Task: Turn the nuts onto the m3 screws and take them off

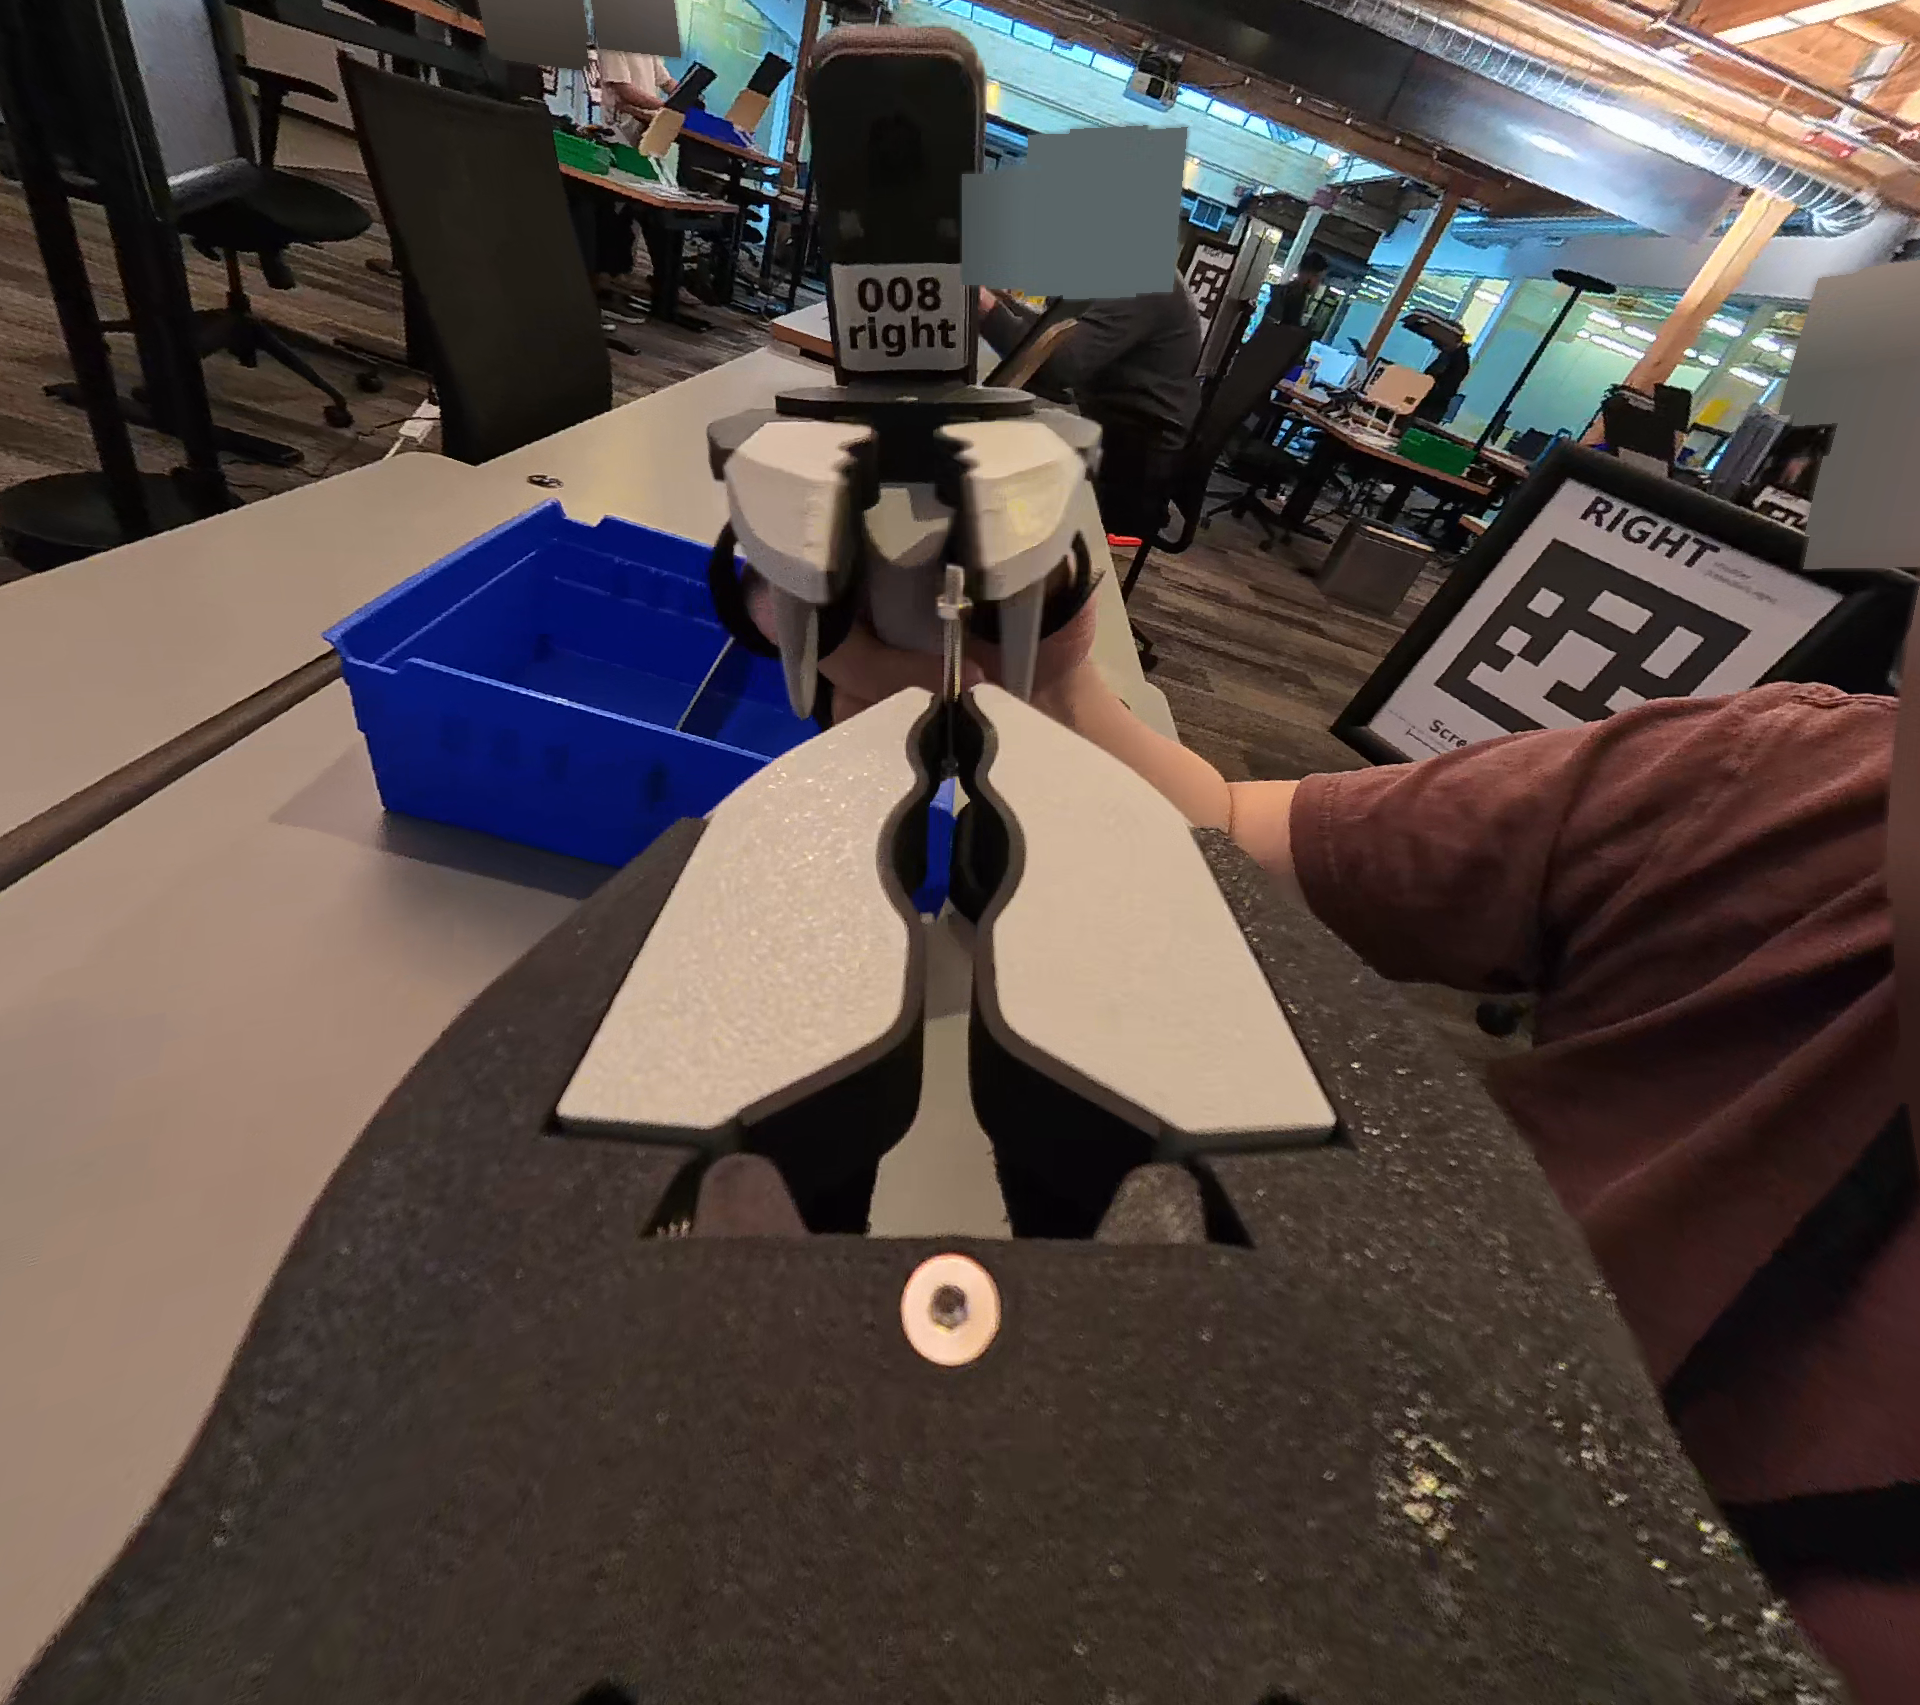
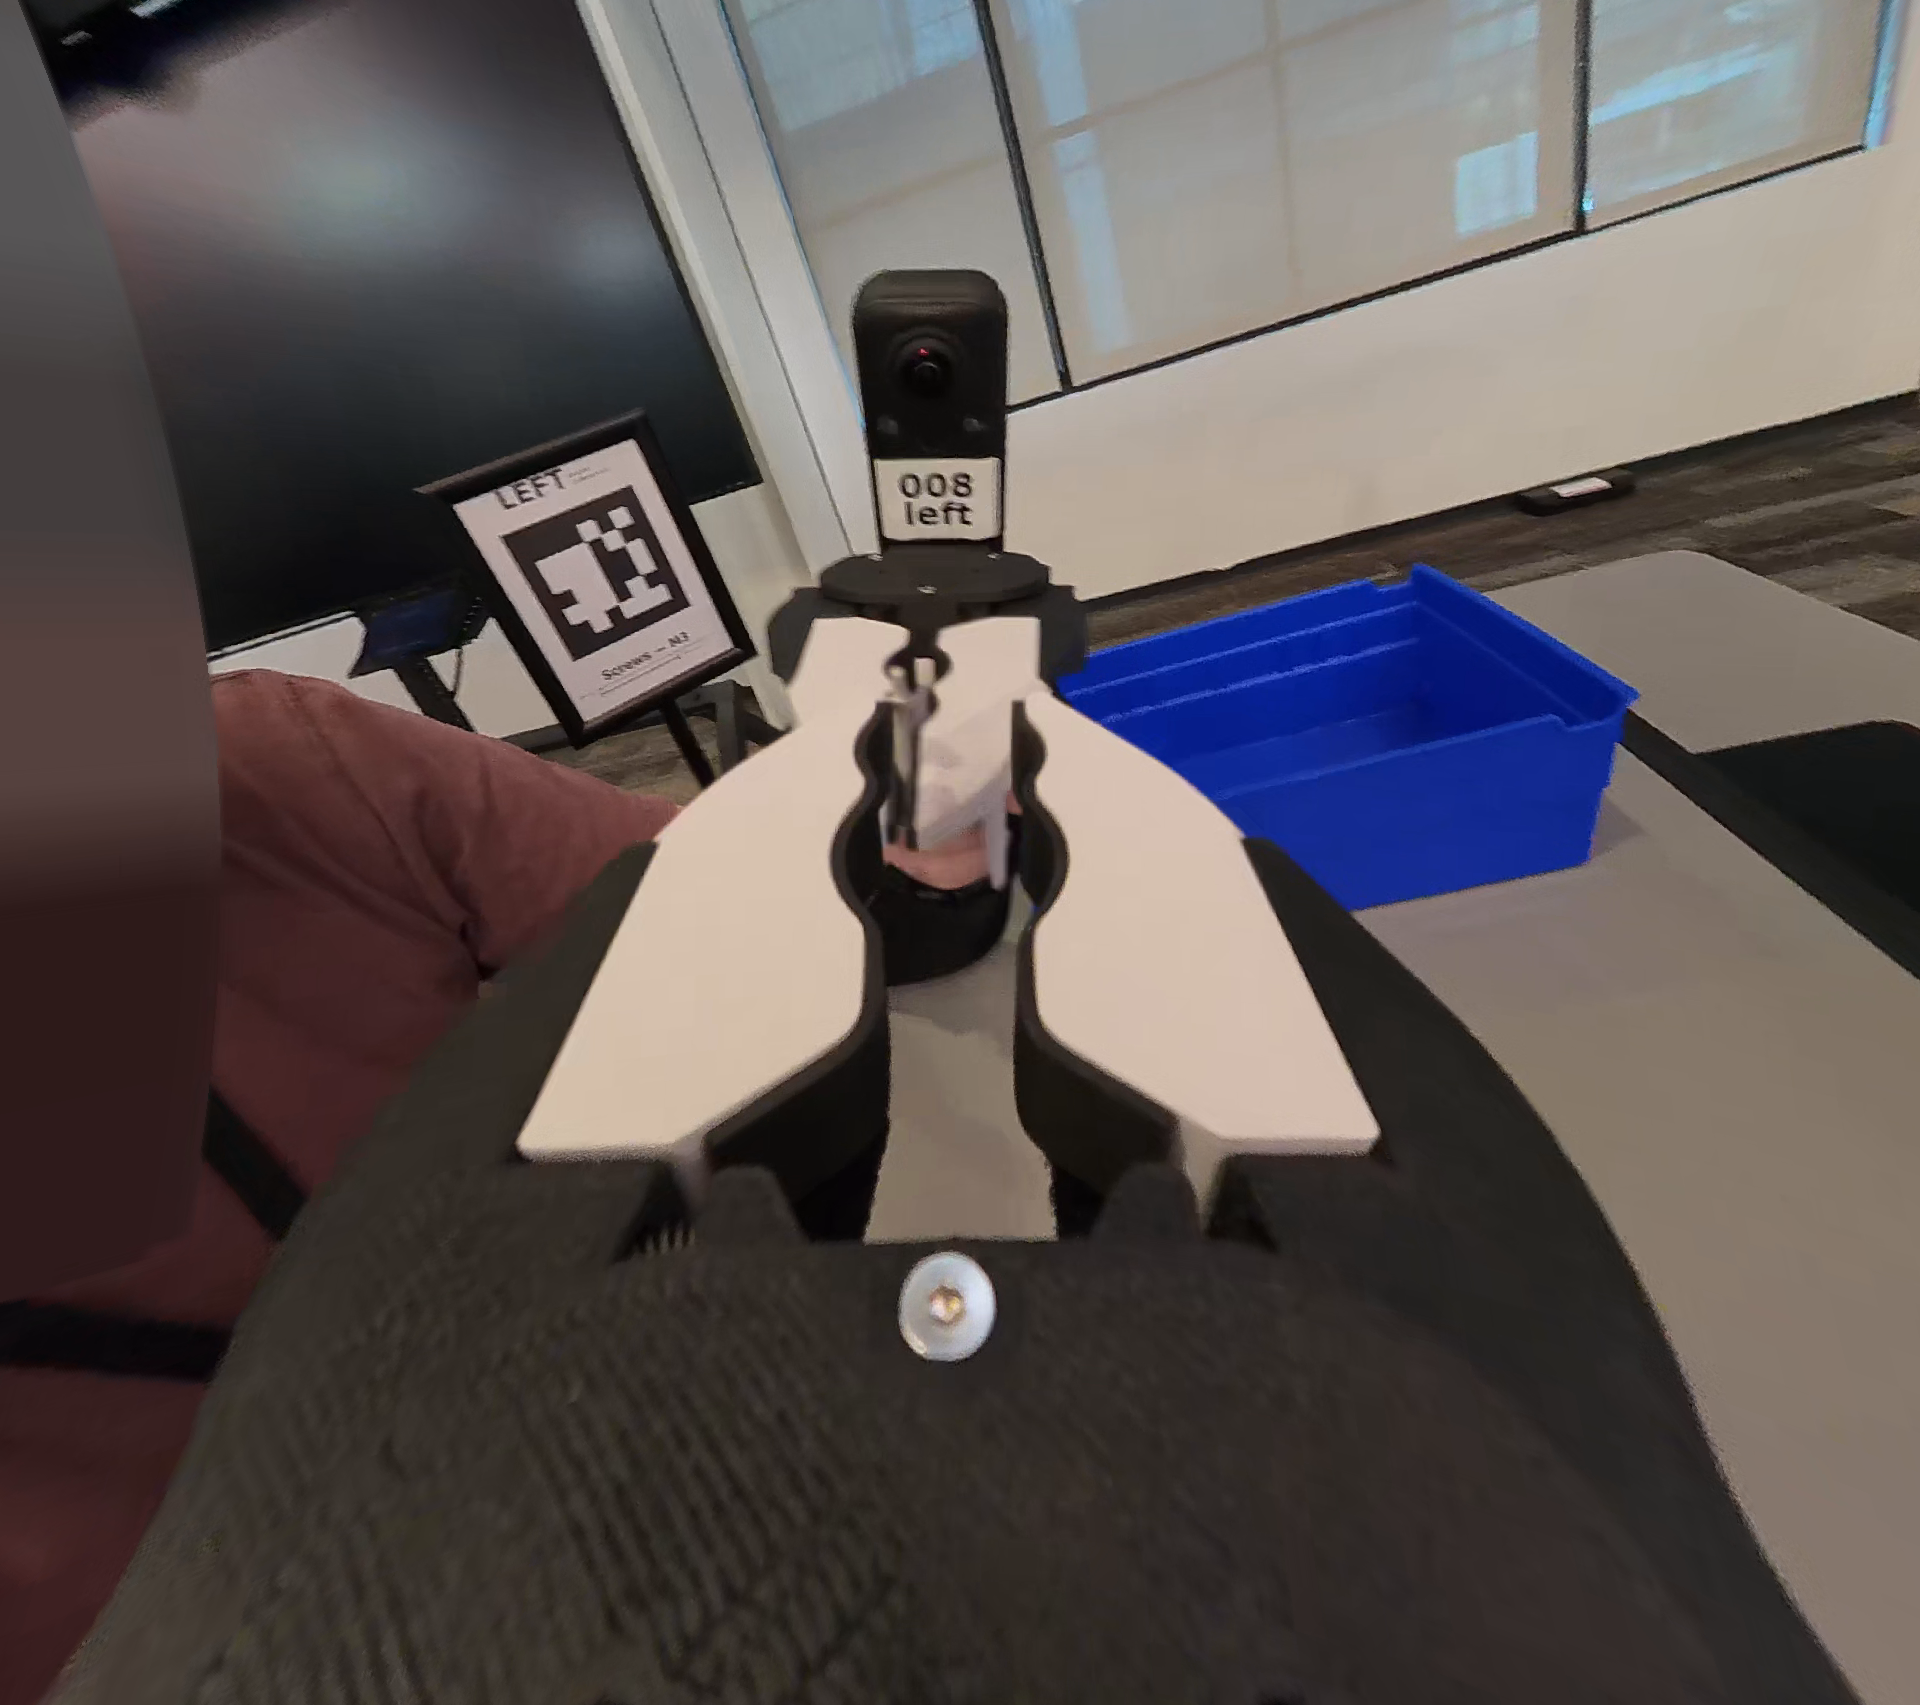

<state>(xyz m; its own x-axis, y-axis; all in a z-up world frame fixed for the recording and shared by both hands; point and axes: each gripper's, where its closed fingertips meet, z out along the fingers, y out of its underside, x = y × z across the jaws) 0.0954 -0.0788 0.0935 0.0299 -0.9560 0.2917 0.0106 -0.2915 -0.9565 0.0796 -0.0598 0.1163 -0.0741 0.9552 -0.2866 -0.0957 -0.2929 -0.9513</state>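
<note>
My left gripper (image 1: 951,705) is shut on a thin M3 screw (image 1: 948,668) that sticks out past its fingertips. A small silver nut (image 1: 951,606) sits on the screw's far end. My right gripper (image 1: 912,663) faces it head-on, open, with the nut between its fingers and nearer the finger on the right of the view. In the right wrist view my right gripper (image 2: 951,715) is open around the screw (image 2: 902,751), which lies close to its left finger. The left gripper (image 2: 920,658) is shut beyond it. Both are held above the grey table (image 1: 208,928).
A blue bin (image 1: 540,720) stands on the table just beyond the grippers; it also shows in the right wrist view (image 2: 1455,782). Framed marker signs (image 1: 1590,627) (image 2: 603,585) stand to the sides. A person's maroon sleeve (image 1: 1558,876) is close by. Office chairs (image 1: 488,284) stand behind. Less than 4 cm separates the two grippers' tips.
</note>
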